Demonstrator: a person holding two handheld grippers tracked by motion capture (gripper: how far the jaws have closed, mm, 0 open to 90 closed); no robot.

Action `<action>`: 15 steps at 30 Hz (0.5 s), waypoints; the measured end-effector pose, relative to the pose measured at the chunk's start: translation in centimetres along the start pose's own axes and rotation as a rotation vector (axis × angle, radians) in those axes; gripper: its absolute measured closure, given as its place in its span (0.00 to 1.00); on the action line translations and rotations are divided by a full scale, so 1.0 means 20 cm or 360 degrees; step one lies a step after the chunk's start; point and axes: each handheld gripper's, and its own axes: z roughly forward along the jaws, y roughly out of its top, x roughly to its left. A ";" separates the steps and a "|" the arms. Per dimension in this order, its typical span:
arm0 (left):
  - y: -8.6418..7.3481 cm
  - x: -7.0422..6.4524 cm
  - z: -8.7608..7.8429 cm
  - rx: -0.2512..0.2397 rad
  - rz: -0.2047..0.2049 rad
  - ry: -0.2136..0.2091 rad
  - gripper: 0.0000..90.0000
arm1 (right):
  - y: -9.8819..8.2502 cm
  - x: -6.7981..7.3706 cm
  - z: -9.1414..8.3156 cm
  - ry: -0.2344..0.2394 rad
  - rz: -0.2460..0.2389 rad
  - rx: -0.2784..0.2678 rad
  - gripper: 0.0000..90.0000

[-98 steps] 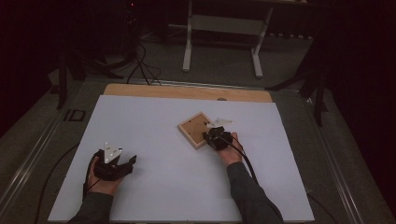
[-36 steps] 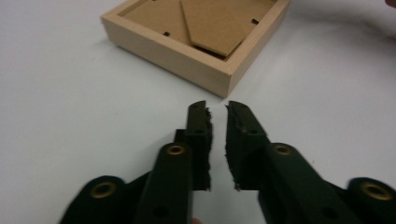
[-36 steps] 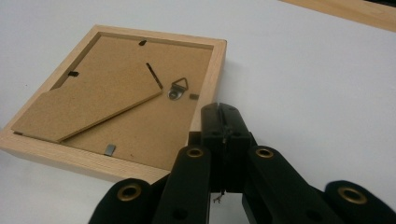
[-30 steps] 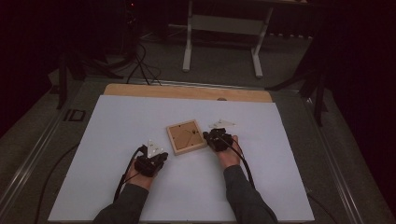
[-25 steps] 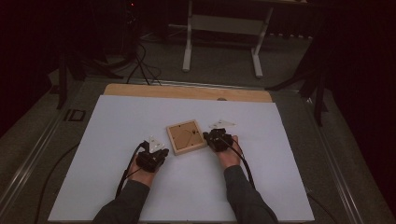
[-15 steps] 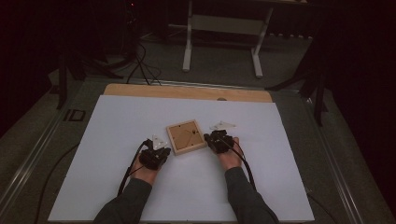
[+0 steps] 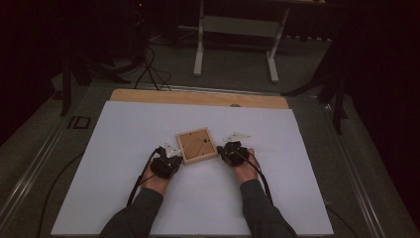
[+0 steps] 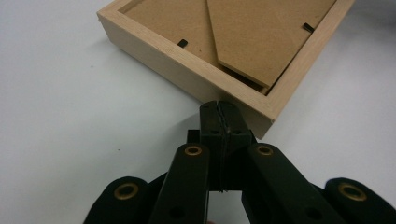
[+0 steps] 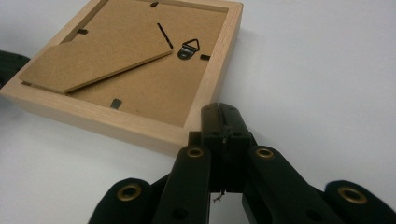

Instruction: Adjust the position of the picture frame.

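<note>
Since the earlier frame we bring the left gripper (image 7: 172, 154) in from the desk's (image 7: 124, 139) near-left to the wooden frame (image 7: 197, 145); frame itself slides left & squares up. Both sets of fingers are closed, holding nothing, tips against frame's near corners, w/ right gripper (image 7: 225, 148) opposite. Frame lies back-up mid-desk, hanger (image 9: 188, 48) showing.

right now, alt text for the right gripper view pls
A wooden picture frame lies face down on a white table, showing its brown backing, stand flap and metal hanger. The shut right gripper rests at the frame's near corner.
</note>
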 end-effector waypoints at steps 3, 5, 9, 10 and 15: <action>0.01 0.01 0.01 0.0002 -0.0005 0.0011 0.99 | 0.00 0.00 0.00 -0.0002 -0.0008 0.0001 1.00; 0.01 0.01 0.01 0.0017 0.0008 0.0018 1.00 | -0.01 0.01 -0.01 -0.0005 -0.0006 0.0002 1.00; 0.02 0.03 0.02 0.0037 0.0019 0.0035 1.00 | -0.02 0.01 -0.01 -0.0001 0.0000 -0.0007 1.00; 0.03 0.03 0.03 0.0035 0.0011 0.0043 1.00 | -0.02 0.02 -0.01 0.0003 -0.0003 -0.0008 1.00; 0.03 0.04 0.04 0.0031 -0.0001 0.0067 1.00 | -0.03 0.03 -0.02 0.0014 -0.0001 -0.0015 1.00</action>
